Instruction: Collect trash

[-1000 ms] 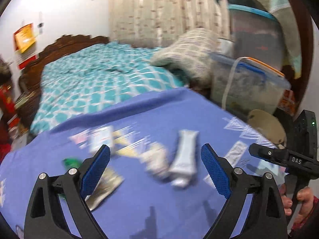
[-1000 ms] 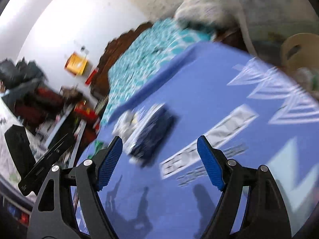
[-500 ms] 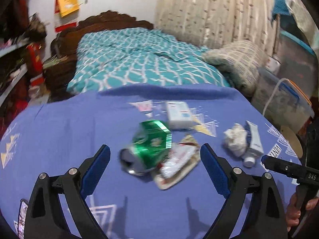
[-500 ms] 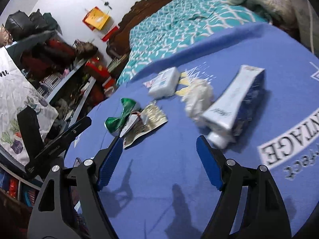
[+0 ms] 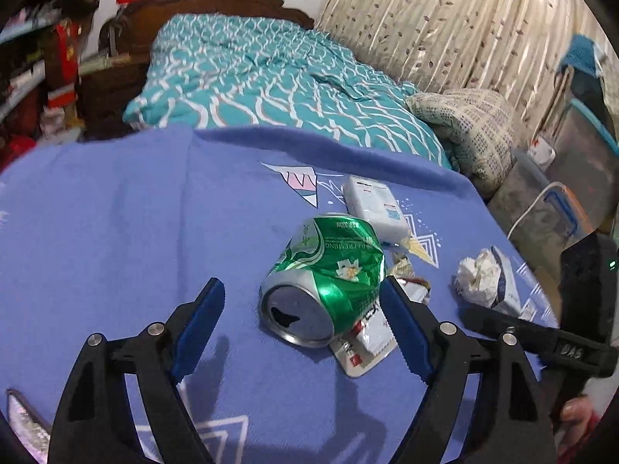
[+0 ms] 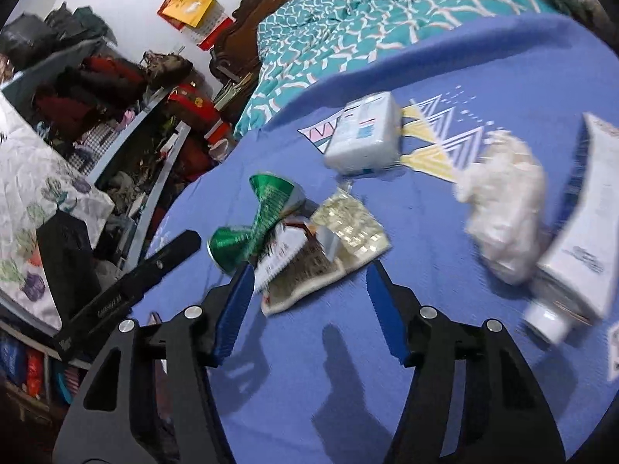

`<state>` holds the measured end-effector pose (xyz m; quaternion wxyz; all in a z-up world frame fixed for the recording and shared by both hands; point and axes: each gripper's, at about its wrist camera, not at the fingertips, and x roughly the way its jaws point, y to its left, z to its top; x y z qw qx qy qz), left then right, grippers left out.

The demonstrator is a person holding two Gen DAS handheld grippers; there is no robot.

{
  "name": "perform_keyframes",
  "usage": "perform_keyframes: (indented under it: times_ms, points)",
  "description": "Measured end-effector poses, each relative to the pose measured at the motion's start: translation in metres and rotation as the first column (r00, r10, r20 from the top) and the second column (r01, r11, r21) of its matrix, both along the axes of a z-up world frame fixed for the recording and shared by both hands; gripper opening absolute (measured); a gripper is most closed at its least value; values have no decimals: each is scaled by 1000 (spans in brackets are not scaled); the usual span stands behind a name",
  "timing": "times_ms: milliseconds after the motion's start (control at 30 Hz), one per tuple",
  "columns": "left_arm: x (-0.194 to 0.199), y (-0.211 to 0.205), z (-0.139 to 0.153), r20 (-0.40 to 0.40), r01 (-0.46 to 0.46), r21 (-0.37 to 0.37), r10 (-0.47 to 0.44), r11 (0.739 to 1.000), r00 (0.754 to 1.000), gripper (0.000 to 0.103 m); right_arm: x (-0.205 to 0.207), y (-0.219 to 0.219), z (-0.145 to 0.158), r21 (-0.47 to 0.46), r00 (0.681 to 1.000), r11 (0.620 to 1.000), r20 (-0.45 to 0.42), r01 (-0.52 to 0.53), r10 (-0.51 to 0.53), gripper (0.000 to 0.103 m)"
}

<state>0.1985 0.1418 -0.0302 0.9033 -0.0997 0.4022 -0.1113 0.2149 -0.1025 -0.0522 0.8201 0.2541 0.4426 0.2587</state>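
A crushed green can lies on the blue cloth, its open end facing me. My left gripper straddles it and its jaws are closing; the left pad is still apart from the can. Flat foil wrappers are tucked under the can's right side. In the right wrist view those wrappers lie between the closing jaws of my right gripper, with no pad pressing on them. The green can is just beyond. A white packet, a crumpled tissue and a white tube lie to the right.
Behind the table is a bed with a teal quilt and a checked pillow. Plastic storage bins stand at the right. Cluttered shelves run along the left. A person's hand shows at the lower right.
Both views have swung left across the table, from the tube and tissue to the can and wrappers. Both grippers have come lower and closer, and their jaws have narrowed.
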Motion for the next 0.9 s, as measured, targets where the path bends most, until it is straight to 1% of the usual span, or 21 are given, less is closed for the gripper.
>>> perform_keyframes:
  times_ms: [133, 167, 200, 233, 300, 333, 367, 400, 433, 500, 567, 633, 733, 800, 833, 867, 900]
  points:
    - [12, 14, -6, -29, -28, -95, 25, 995, 999, 78, 19, 13, -11, 80, 998, 997, -57, 15, -10, 62]
    - [15, 16, -8, -40, -32, -114, 27, 993, 999, 78, 24, 17, -15, 90, 997, 996, -74, 14, -7, 52]
    - [19, 18, -11, -59, -31, -135, 23, 990, 998, 78, 26, 20, -20, 98, 996, 995, -91, 13, -4, 28]
    - [22, 18, -14, -69, -23, -149, 12, 989, 998, 78, 28, 23, -25, 105, 994, 994, -105, 13, -1, 25]
    - [27, 17, -21, -91, -12, -166, -4, 986, 996, 78, 27, 20, -27, 106, 995, 994, -93, 34, -24, 17]
    - [30, 16, -26, -109, -6, -176, -13, 984, 994, 76, 25, 18, -26, 96, 996, 995, -82, 40, -32, 16]
    - [31, 15, -31, -126, 2, -191, -26, 982, 992, 70, 24, 15, -24, 88, 996, 995, -74, 46, -40, 14]
    - [32, 13, -37, -147, 21, -235, -57, 972, 987, 65, 21, 12, -22, 86, 997, 995, -66, 48, -43, 14]
    - [29, 11, -37, -147, 25, -244, -62, 970, 987, 65, 18, 8, -19, 83, 998, 995, -57, 47, -42, 13]
    - [20, 0, -34, -137, 47, -212, -78, 976, 987, 64, 6, 1, -11, 66, 999, 997, -30, 42, -40, 13]
    - [9, -10, -32, -134, 67, -205, -96, 977, 986, 63, -7, -6, -6, 45, 999, 998, 0, 39, -39, 13]
    - [-9, -20, -31, -128, 82, -217, -112, 973, 985, 60, -24, -14, -3, 32, 999, 999, 22, 38, -39, 13]
    - [-38, -28, -29, -117, 97, -244, -129, 965, 985, 51, -54, -29, 0, -1, 997, 999, 64, 41, -41, 13]
    - [-58, -33, -26, -111, 116, -269, -151, 956, 982, 37, -73, -45, 3, -33, 993, 997, 105, 63, -59, 13]
    - [-65, -34, -25, -111, 123, -274, -158, 954, 981, 32, -80, -53, 6, -44, 990, 996, 123, 78, -72, 13]
    - [-73, -36, -24, -109, 129, -281, -165, 951, 980, 23, -89, -63, 8, -55, 986, 994, 140, 96, -87, 13]
    - [-82, -39, -22, -108, 145, -291, -183, 946, 977, 21, -96, -73, 9, -62, 983, 991, 154, 114, -103, 13]
